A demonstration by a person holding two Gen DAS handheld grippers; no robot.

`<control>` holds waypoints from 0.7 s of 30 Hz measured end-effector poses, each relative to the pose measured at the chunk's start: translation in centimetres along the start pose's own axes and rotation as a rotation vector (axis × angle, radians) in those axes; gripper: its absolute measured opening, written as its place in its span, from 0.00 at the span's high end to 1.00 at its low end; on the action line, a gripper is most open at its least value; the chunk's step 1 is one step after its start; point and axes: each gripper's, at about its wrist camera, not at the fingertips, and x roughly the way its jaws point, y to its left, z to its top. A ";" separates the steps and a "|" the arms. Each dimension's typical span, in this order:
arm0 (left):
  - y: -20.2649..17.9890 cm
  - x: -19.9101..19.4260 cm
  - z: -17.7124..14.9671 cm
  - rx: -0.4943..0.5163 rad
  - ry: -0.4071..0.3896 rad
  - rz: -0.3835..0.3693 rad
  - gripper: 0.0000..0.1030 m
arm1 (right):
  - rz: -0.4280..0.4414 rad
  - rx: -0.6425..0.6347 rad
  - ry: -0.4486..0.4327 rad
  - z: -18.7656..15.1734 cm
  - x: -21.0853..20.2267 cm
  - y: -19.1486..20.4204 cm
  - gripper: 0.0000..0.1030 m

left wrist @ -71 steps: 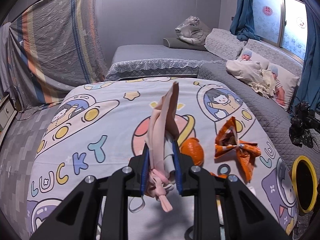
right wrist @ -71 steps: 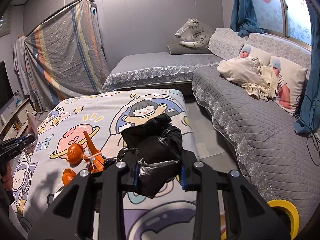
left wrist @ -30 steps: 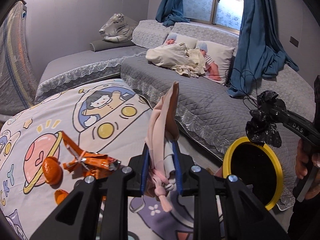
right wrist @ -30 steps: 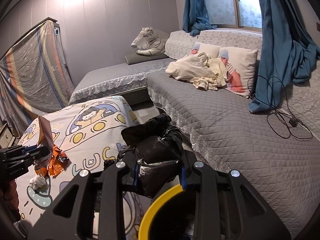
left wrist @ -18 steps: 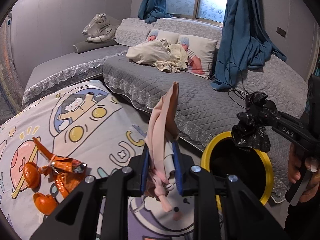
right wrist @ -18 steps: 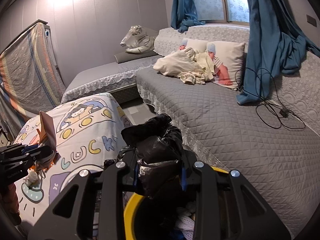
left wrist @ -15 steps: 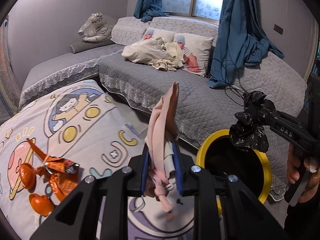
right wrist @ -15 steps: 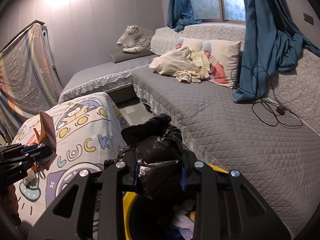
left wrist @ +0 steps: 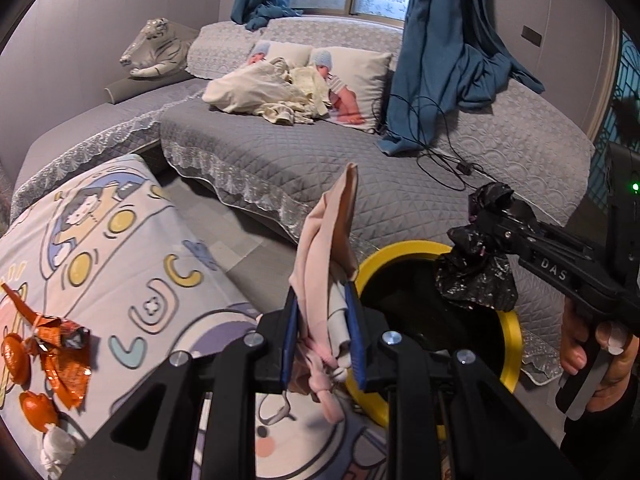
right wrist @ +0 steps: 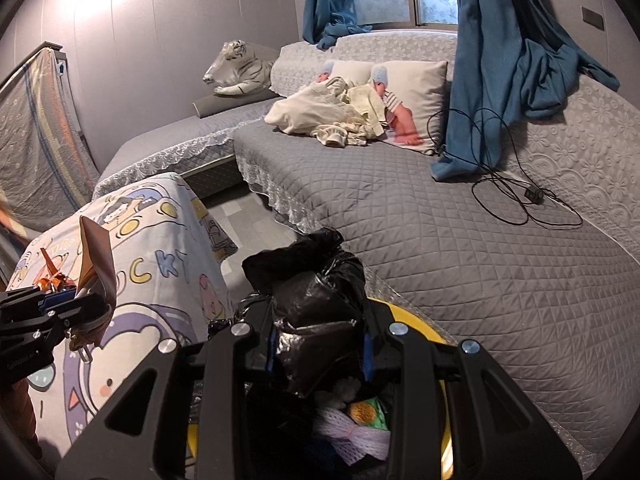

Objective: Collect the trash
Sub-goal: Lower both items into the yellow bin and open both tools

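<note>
Over the yellow-rimmed bin (left wrist: 516, 340), the right gripper (right wrist: 318, 344) clamps a black bag (right wrist: 308, 280); the left gripper (left wrist: 322, 340), clamping a pink mask (left wrist: 324, 248), hangs near the rim and risks dropping outside.

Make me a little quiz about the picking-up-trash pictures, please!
1. True or false: the right gripper holds its crumpled black plastic bag above the yellow-rimmed bin.
2. What does the left gripper pinch?
A. an orange wrapper
B. a pink face mask
C. a white tissue
3. Fill in: the orange foil wrapper lies on the cartoon ____.

Key
1. True. Seen from the left wrist, the bag hangs over the bin's opening.
2. B. The pink face mask stands up between the blue pads.
3. Blanket. A white tissue ball lies there too.
</note>
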 end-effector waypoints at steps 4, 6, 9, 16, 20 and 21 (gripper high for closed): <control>-1.3 1.0 -0.2 0.015 0.018 -0.023 0.80 | -0.018 0.007 0.008 -0.3 0.2 -0.7 0.72; -1.6 1.4 -0.4 0.009 0.027 -0.037 0.80 | -0.025 0.011 0.012 -0.6 0.2 -1.1 0.72; -2.2 2.1 -0.7 0.003 0.040 -0.051 0.80 | -0.036 0.014 0.019 -0.9 0.4 -1.5 0.72; -3.3 3.8 -1.3 0.026 0.076 -0.061 0.80 | -0.048 0.016 0.034 -1.5 0.8 -2.0 0.72; -4.2 4.6 -1.5 0.044 0.092 -0.076 0.80 | -0.053 0.022 0.049 -1.8 1.3 -2.4 0.72; -4.5 4.8 -1.5 0.047 0.095 -0.081 0.80 | -0.055 0.025 0.052 -1.9 1.4 -2.5 0.72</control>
